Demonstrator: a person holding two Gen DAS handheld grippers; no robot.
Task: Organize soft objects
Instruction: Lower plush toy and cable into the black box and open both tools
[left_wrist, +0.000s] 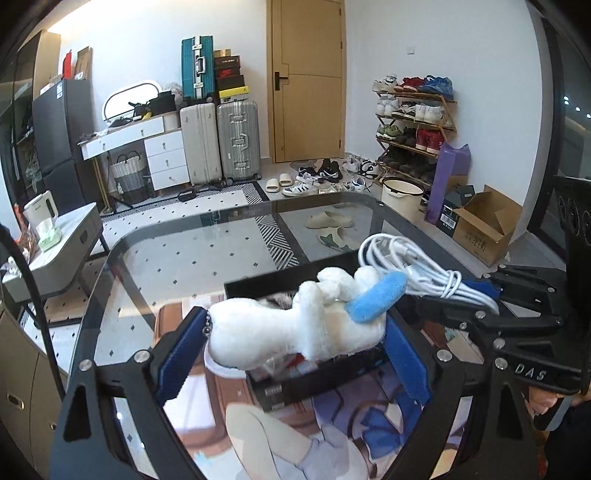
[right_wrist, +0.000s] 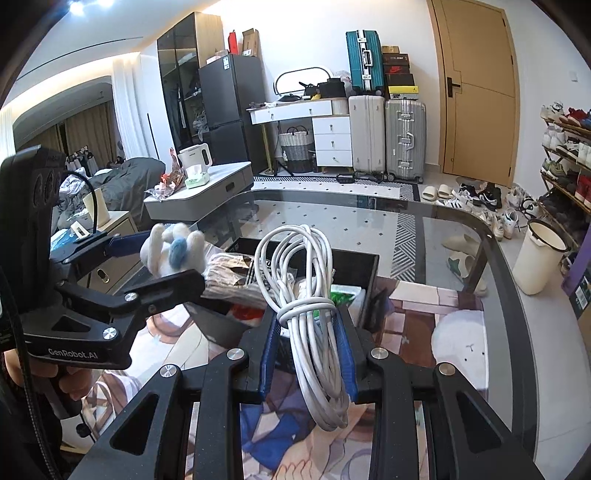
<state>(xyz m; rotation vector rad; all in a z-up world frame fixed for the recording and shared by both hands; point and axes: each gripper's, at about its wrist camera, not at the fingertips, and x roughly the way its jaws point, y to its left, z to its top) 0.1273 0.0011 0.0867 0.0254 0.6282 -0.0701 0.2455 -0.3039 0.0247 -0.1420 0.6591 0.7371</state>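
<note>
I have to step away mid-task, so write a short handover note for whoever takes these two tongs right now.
Left tongs: shut on the white plush toy with a blue ear, held above the black open-top box.
Right tongs: shut on the coiled white cable bundle, also held over the box, at its near edge.
The box sits on the glass table and already holds some items.
Left to do: likely lower both things into the box and release.

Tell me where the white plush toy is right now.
The white plush toy is clamped in the left claw, held above the black box on the glass table, just left of the right claw's coiled white cable.
</note>
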